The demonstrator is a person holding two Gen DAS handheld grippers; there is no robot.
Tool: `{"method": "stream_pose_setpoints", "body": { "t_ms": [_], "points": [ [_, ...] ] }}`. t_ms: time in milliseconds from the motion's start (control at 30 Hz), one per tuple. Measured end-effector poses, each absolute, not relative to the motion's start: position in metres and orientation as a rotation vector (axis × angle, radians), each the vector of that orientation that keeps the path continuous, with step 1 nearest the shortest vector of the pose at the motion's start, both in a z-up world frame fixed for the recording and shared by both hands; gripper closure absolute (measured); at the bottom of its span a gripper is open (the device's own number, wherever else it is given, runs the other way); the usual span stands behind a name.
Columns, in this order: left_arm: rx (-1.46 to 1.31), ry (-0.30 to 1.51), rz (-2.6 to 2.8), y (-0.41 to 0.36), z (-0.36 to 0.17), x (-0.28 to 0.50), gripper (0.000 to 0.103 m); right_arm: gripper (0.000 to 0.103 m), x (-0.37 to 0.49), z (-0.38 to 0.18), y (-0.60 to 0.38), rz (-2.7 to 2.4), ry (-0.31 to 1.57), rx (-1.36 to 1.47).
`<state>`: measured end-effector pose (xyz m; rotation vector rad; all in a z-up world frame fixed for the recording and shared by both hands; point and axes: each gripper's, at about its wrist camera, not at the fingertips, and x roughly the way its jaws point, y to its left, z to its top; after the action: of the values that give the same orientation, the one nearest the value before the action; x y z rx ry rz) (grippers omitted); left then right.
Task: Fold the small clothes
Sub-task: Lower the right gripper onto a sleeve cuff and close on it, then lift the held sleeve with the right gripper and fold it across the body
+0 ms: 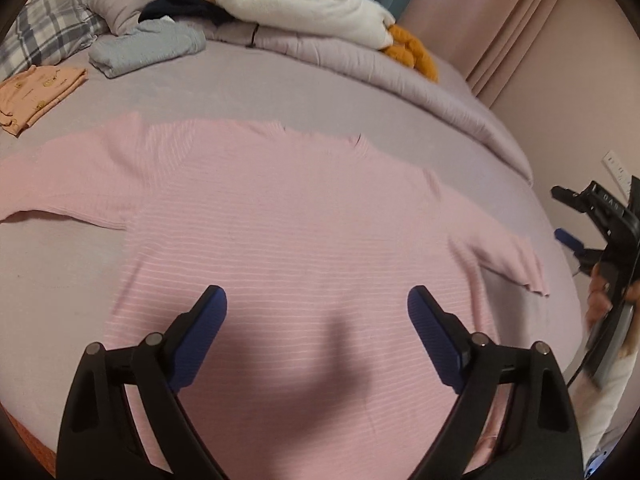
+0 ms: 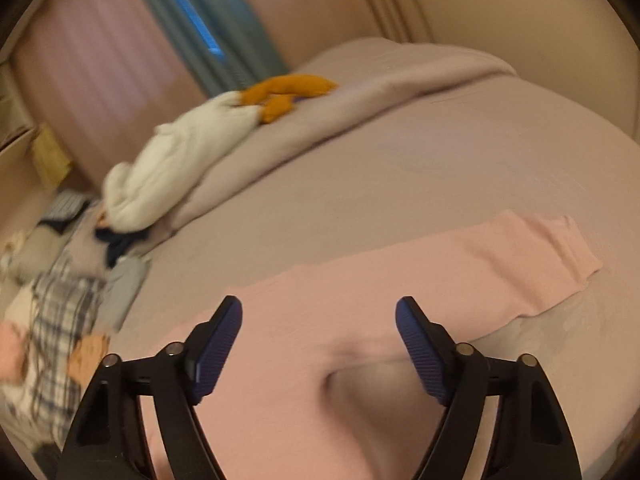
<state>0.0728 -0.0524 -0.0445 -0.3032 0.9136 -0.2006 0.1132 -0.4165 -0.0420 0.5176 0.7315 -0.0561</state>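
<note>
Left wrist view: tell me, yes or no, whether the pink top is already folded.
No. The pink top lies spread flat on the bed, both sleeves stretched out to its sides.

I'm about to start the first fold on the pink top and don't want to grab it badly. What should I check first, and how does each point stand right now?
1. Pink sweater lies flat on the bed sheet, both sleeves spread out: ok.
2. Left gripper open, nothing between its fingers: ok.
3. Right gripper open, nothing held: ok.
4. Sheet around the sweater free of other clothes; the folded orange garment and grey garment lie apart from it: ok.
5. Right sleeve lies straight and unwrinkled: ok.
6. Hem nearest the grippers lying flat: cannot tell, it is hidden behind them.
</note>
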Motion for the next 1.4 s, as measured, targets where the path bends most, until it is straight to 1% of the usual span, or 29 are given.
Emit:
{"method": "stream_pose_setpoints", "body": {
  "t_ms": [33,200,333,633,800,867,900,1100,1167,1233,1300,1333,1367,1400],
  "points": [
    [-0.295,0.920,-0.193,-0.054,-0.048,0.075,0.013,0.028,0.116,-0.046,-0.427,-0.084,0.737,0.531],
    [-0.269,0.962,-0.169,-0.060,-0.064,0.086,0.014,0.028,0.106,-0.069,-0.465,-0.191,0.733,0.612],
    [-0.252,0.985,-0.151,-0.061,-0.073,0.092,0.015,0.031,0.098,-0.082,-0.494,-0.296,0.752,0.638],
    [-0.206,1.022,-0.132,-0.069,-0.089,0.097,0.016,0.031,0.055,-0.113,-0.568,-0.559,0.748,0.838],
    [-0.186,1.026,-0.125,-0.072,-0.095,0.100,0.016,0.033,0.028,-0.129,-0.585,-0.670,0.748,0.943],
    [-0.180,1.025,-0.123,-0.072,-0.096,0.101,0.016,0.039,0.020,-0.133,-0.585,-0.687,0.742,0.969],
    [-0.180,1.025,-0.122,-0.072,-0.097,0.101,0.016,0.040,0.015,-0.133,-0.584,-0.685,0.729,0.989],
    [-0.180,1.019,-0.119,-0.073,-0.097,0.102,0.016,0.041,0.011,-0.129,-0.565,-0.647,0.693,1.017],
    [-0.179,1.019,-0.120,-0.073,-0.096,0.102,0.016,0.054,0.011,-0.131,-0.560,-0.616,0.690,1.031],
    [-0.184,1.020,-0.119,-0.072,-0.095,0.102,0.016,0.062,0.015,-0.133,-0.557,-0.588,0.686,1.048],
    [-0.197,1.020,-0.116,-0.070,-0.094,0.101,0.017,0.075,0.026,-0.134,-0.556,-0.550,0.689,1.056],
    [-0.202,1.020,-0.113,-0.070,-0.093,0.101,0.017,0.088,0.033,-0.136,-0.558,-0.539,0.696,1.052],
    [-0.206,1.019,-0.109,-0.069,-0.091,0.100,0.018,0.095,0.035,-0.134,-0.555,-0.531,0.700,1.041],
    [-0.207,1.016,-0.104,-0.068,-0.090,0.099,0.018,0.095,0.036,-0.128,-0.550,-0.539,0.700,1.010]
  ]
}}
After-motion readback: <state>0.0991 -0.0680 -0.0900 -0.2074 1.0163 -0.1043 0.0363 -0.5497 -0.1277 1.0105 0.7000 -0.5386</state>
